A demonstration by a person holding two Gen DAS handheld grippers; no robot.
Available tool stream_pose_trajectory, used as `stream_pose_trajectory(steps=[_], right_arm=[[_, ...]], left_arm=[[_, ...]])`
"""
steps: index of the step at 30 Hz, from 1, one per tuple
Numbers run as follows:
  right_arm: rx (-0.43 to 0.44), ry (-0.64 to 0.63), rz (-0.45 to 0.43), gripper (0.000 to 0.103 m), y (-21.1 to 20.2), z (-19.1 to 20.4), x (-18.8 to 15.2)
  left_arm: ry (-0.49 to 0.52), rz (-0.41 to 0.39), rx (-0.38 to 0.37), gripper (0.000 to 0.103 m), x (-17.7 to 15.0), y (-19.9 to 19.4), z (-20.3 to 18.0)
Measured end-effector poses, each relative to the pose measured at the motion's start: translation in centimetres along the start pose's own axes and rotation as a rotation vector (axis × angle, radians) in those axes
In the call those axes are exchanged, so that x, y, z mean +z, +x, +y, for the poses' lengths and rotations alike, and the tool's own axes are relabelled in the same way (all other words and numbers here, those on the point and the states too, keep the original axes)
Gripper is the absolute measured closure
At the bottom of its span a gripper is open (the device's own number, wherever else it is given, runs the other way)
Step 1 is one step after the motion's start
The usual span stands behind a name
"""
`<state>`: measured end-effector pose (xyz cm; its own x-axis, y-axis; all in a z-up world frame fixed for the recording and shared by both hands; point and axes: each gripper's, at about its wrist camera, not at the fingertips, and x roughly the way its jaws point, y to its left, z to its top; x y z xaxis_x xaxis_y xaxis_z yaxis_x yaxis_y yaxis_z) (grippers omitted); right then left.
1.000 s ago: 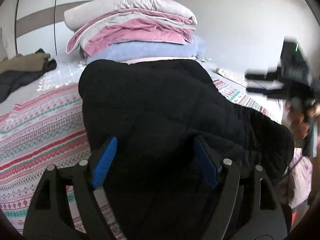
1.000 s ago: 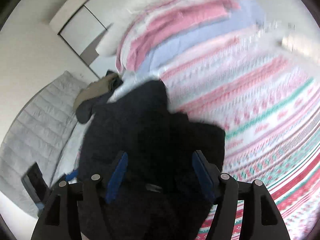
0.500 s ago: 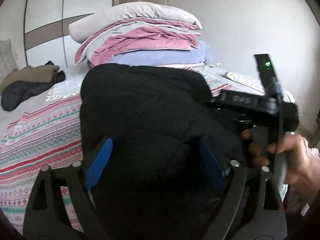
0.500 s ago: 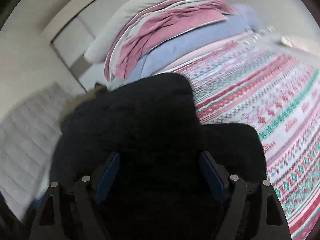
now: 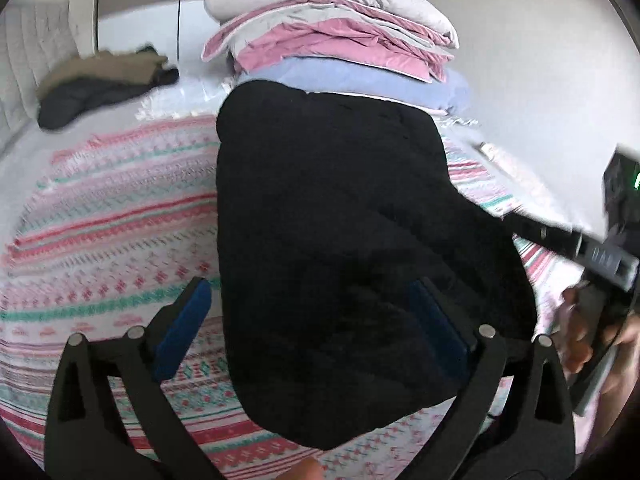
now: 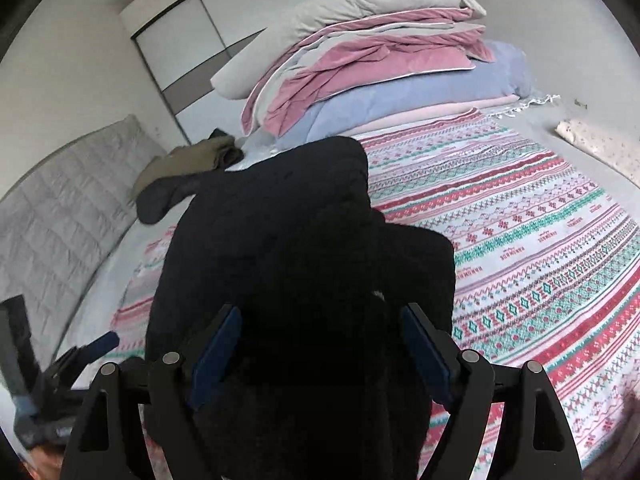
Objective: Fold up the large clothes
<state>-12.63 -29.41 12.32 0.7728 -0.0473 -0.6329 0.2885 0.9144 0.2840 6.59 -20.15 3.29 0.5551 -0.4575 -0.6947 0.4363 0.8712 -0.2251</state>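
A large black padded garment [image 5: 340, 216] lies folded on the patterned bedspread [image 5: 104, 216], its length running toward the bedding stack. It also shows in the right wrist view [image 6: 288, 248]. My left gripper [image 5: 308, 320] hovers over its near end with jaws wide open and nothing held. My right gripper [image 6: 316, 348] is over the garment's near end, also wide open, with black cloth bulging between the blue pads; no grip shows. The right gripper's body [image 5: 600, 256] shows at the right edge of the left wrist view.
A stack of folded grey, pink and blue bedding [image 5: 340, 40] stands at the far end of the bed. A brown and dark pile of clothes [image 5: 100, 84] lies far left by the padded headboard [image 6: 60, 208]. A wardrobe [image 6: 208, 40] stands behind.
Both grippers have drawn back from the black garment. The right gripper moved from over the garment's middle to its right side. The garment lies flatter and more of the bedspread shows.
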Motion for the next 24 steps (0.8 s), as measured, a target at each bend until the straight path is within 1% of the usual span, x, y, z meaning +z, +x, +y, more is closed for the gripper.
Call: stream_pose_trajectory(steps=[2, 3, 4, 6, 7, 8, 9, 10, 11, 12, 14, 17, 20, 21, 22, 23, 24], right_arm=[[0.036, 0.047, 0.049, 0.016, 0.4, -1.5, 0.1], [0.056, 0.085, 0.081, 0.016, 1.0, -2.5, 0.0], [0.091, 0.15, 0.126, 0.016, 1.9, -4.1, 0.0], [0.123, 0.255, 0.173, 0.015, 3.1, -6.6, -0.2], [0.181, 0.325, 0.209, 0.014, 4.2, -8.5, -0.6], [0.231, 0.358, 0.233, 0.013, 4.9, -9.2, -0.8], [0.296, 0.412, 0.278, 0.011, 6.3, -10.3, -1.2], [0.329, 0.436, 0.304, 0.01, 7.4, -10.9, -1.5], [0.354, 0.441, 0.321, 0.005, 8.3, -11.1, -1.5], [0.368, 0.44, 0.328, 0.0, 8.9, -11.2, -1.5], [0.429, 0.462, 0.351, 0.0, 11.0, -11.7, -1.8], [0.489, 0.5, 0.361, 0.0, 13.1, -12.2, -2.3], [0.524, 0.478, 0.34, 0.001, 13.4, -12.0, -2.4], [0.534, 0.469, 0.333, 0.008, 13.2, -11.9, -2.4], [0.554, 0.464, 0.318, 0.012, 12.8, -12.0, -2.5], [0.572, 0.469, 0.302, 0.021, 12.4, -12.1, -2.5], [0.582, 0.468, 0.289, 0.026, 12.0, -12.2, -2.4]], left_arm=[[-0.08, 0.047, -0.085, 0.001, 0.7, 1.3, 2.0], [-0.142, 0.087, -0.134, 0.001, 1.0, 2.4, 3.4], [-0.198, 0.117, -0.168, 0.001, 1.2, 3.3, 4.5], [-0.303, 0.171, -0.25, 0.001, 1.4, 5.5, 6.9], [-0.339, 0.183, -0.282, 0.001, 1.6, 6.4, 7.8], [-0.366, 0.186, -0.318, 0.001, 1.6, 7.3, 8.6], [-0.394, 0.195, -0.379, 0.001, 1.7, 8.3, 9.4], [-0.414, 0.205, -0.423, 0.0, 1.8, 9.1, 9.8], [-0.444, 0.22, -0.475, 0.0, 1.7, 10.2, 10.5], [-0.452, 0.22, -0.5, 0.0, 1.7, 10.9, 10.9], [-0.444, 0.208, -0.533, 0.0, 1.8, 11.5, 11.3], [-0.427, 0.181, -0.562, 0.0, 1.5, 11.8, 11.4], [-0.419, 0.142, -0.582, 0.0, 1.2, 11.3, 11.2], [-0.409, 0.13, -0.577, 0.0, 1.2, 11.0, 11.0], [-0.4, 0.12, -0.572, 0.0, 1.0, 10.6, 10.7], [-0.39, 0.108, -0.566, 0.0, 1.1, 10.3, 10.3], [-0.375, 0.097, -0.56, 0.0, 1.3, 10.0, 9.6]])
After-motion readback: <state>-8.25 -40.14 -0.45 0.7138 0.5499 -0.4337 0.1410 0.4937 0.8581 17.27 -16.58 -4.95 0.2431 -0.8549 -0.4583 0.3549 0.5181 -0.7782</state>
